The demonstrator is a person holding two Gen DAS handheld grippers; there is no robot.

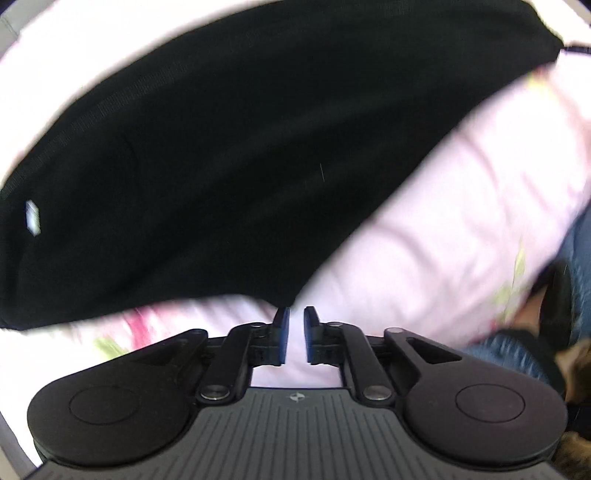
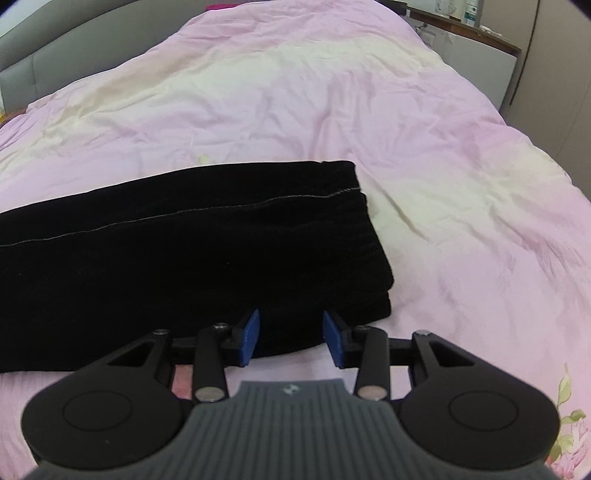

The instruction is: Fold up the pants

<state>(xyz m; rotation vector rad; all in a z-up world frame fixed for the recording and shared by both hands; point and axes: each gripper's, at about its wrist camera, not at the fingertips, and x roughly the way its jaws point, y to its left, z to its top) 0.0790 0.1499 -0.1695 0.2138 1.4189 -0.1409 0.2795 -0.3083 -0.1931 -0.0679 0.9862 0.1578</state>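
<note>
Black pants lie folded lengthwise on a pink quilt, the leg hems at the right end. My right gripper is open, its blue pads straddling the near edge of the pants close to the hem corner, touching nothing I can see. In the blurred left wrist view the pants fill the upper frame, with a small white tag at the left. My left gripper has a narrow gap between its pads, empty, just at the pants' near corner.
A grey headboard stands at the far left of the bed. A wooden desk with bottles is at the far right. The person's blue jeans show at the right in the left wrist view.
</note>
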